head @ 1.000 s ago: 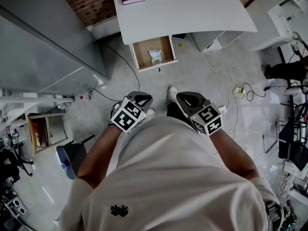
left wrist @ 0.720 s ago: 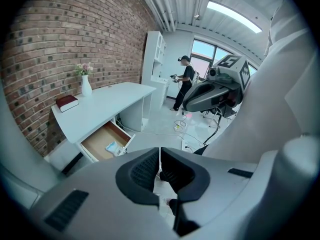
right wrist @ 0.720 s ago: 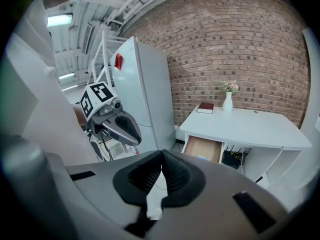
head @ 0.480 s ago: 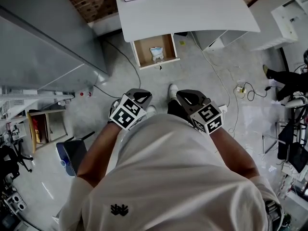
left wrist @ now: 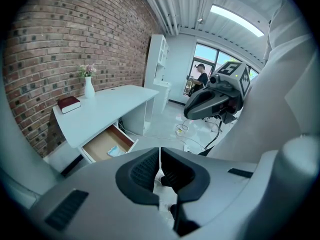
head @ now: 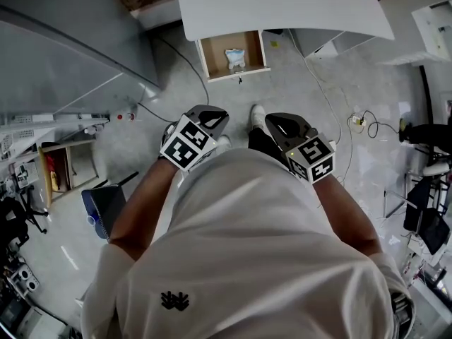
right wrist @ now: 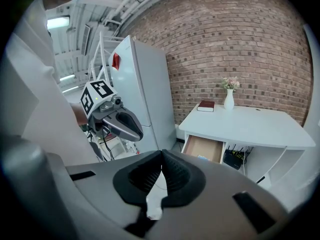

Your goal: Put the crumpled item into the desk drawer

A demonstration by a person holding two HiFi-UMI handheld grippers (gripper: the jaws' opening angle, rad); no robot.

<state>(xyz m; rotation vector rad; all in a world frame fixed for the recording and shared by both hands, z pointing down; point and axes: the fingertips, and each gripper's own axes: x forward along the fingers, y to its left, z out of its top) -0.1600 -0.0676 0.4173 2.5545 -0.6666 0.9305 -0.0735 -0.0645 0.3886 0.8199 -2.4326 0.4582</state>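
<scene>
Head view: crumpled item point(head: 235, 57) beyond fingers point(head: 210, 114)

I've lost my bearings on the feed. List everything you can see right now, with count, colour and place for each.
desk: one, white, against the brick wall
drawer: one, wood-lined, pulled open under the desk
crumpled item: one, pale blue-white, lying inside the drawer
book: one, dark red, on the desk top
vase: one, white with flowers, on the desk top near the book
tall cabinet: one, white, beside the desk
floor cables: several, white and black, on the floor right of the desk
bystander: one, dark clothes, at the far end of the room
left claw: one, grey, shut, empty, held at the waist
right claw: one, grey, shut, empty, held at the waist
</scene>
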